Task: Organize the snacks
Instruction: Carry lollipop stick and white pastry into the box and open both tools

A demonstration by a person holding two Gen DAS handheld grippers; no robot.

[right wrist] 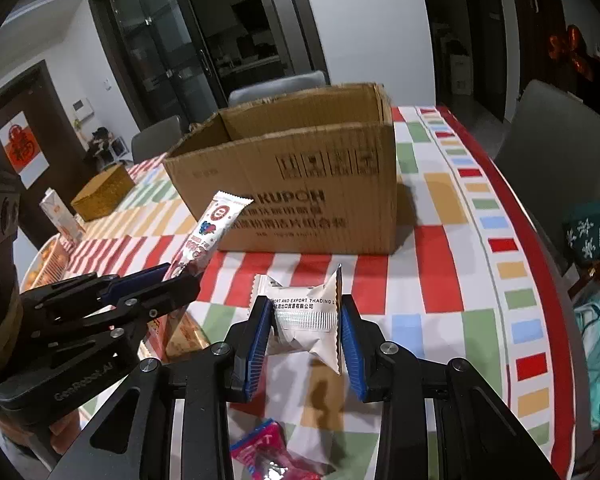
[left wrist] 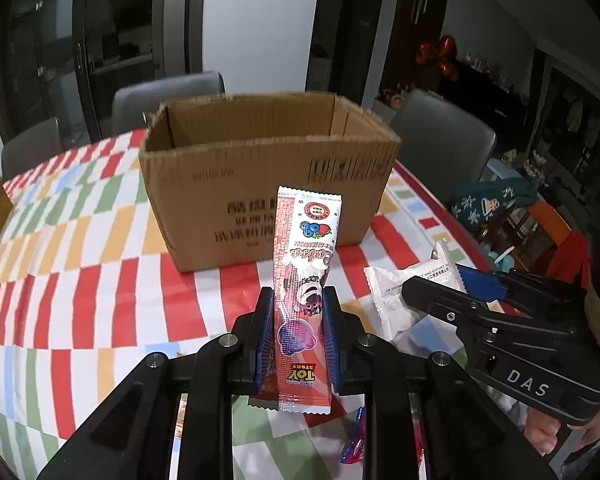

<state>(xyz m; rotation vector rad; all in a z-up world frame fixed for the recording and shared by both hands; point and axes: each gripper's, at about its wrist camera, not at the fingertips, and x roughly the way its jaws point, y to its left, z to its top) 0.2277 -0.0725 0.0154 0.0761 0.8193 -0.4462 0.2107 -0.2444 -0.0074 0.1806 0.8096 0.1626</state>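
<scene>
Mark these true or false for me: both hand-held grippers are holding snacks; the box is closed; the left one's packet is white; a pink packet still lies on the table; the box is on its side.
1. Both hand-held grippers hold a snack. True: the left hand-held gripper is shut on the long pink packet, the right hand-held gripper on the white packet.
2. The cardboard box is closed. False: its top is open.
3. The left one's packet is white. False: it is pink; the right holds the white one.
4. A small pink packet lies on the tablecloth. True.
5. The box lies on its side. False: it stands upright.
</scene>
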